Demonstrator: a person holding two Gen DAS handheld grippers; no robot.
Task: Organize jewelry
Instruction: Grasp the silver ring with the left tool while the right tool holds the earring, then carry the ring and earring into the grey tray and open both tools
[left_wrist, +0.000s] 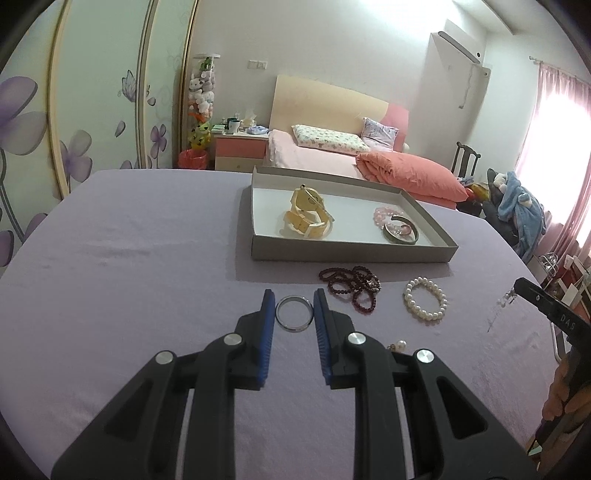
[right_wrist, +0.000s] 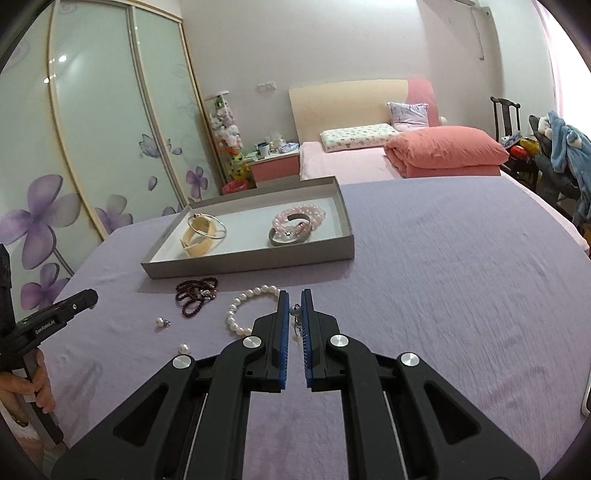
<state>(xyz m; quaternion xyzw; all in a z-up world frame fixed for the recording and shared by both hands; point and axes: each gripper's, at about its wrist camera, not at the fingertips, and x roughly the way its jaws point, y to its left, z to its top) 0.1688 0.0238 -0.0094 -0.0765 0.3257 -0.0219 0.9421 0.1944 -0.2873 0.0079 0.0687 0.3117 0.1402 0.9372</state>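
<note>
Jewelry was split: a metal ring (left_wrist: 294, 310) was pinched by the left gripper (left_wrist: 294, 309), a dangling earring (right_wrist: 295, 314) by the closed right gripper (right_wrist: 294, 310). With the tray (left_wrist: 424, 216) at one o'clock, either piece could be lost from so slight a hold.

Bare purple cloth (right_wrist: 461, 277) right of tray (right_wrist: 347, 236); beads (right_wrist: 195, 291) before it

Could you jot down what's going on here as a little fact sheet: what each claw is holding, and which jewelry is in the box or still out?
left gripper: fingers shut on silver ring
right gripper: fingers shut on small dangling earring
box: cream watch, pink bead bracelet, silver bangle
still on purple cloth: dark red bead strand, white pearl bracelet, two pearl earrings
</note>
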